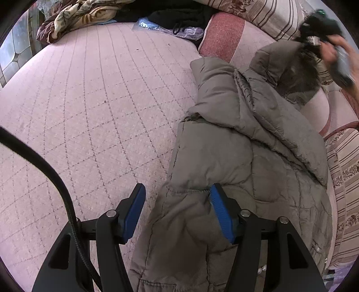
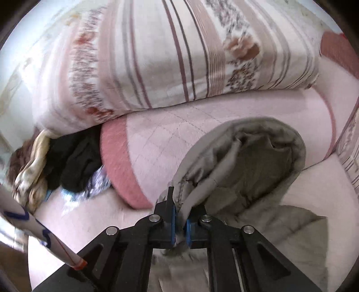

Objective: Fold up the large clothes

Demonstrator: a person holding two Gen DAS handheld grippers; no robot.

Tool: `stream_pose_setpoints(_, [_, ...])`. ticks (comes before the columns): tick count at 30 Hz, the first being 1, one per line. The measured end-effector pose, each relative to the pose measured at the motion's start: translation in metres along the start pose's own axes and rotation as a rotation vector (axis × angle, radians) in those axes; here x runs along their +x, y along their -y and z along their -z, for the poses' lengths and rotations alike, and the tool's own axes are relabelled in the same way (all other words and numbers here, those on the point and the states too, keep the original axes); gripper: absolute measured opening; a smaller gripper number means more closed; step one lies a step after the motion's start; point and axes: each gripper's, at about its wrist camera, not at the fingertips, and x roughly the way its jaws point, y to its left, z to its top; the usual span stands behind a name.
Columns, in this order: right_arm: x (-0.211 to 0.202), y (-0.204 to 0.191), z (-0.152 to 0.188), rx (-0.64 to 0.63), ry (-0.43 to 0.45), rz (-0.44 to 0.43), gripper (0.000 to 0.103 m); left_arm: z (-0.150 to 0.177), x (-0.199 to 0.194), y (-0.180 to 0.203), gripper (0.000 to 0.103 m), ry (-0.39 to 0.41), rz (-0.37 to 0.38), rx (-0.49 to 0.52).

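Left wrist view: lying on pink quilted bedspread (image 1: 89, 112), grey padded coat (image 1: 235, 157) stretching from bottom centre up toward right edge, hood end far right. Left gripper (image 1: 177, 211) hovering with jaws spread wide, right pad touching coat edge near a seam, left pad over bare bedspread, nothing clamped. Patterned blanket (image 1: 74, 15) and black clothes (image 1: 179, 15) bunched at far edge, well apart from coat.

Right wrist view: black clothes (image 2: 74, 161) at left, striped pillow (image 2: 179, 56) above, hood (image 2: 246, 161) opening centre-right. Right gripper (image 2: 180, 224) pinching hood rim, jaws closed tight on fabric, blur suggesting motion.

Judging step: lifting hood to fold down over coat body. Doing well probably means: keeping pinch firm, carrying hood low and straight along coat's middle, pinning lower coat with left pad against sliding, avoiding drag on bulky padding.
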Motion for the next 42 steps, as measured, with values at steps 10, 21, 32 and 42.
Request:
stream_pose_setpoints(10, [-0.114, 0.05, 0.134, -0.065, -0.06, -0.074, 0.006, 0.006, -0.015, -0.002, 0.059, 0.021, 0.024, -0.005])
stream_pose_setpoints(21, [-0.001, 0.078, 0.238, 0.065, -0.3, 0.006, 0.006, 0.003, -0.022, -0.01, 0.059, 0.043, 0.029, -0.034])
stream_pose_setpoints(32, [0.018, 0.082, 0.245, 0.021, -0.301, -0.02, 0.008, 0.004, -0.029, -0.003, 0.059, 0.061, 0.007, -0.002])
stream_pose_setpoints(42, [-0.087, 0.085, 0.232, -0.128, -0.116, 0.07, 0.04, 0.007, -0.032, -0.001, 0.059, 0.063, -0.026, 0.011])
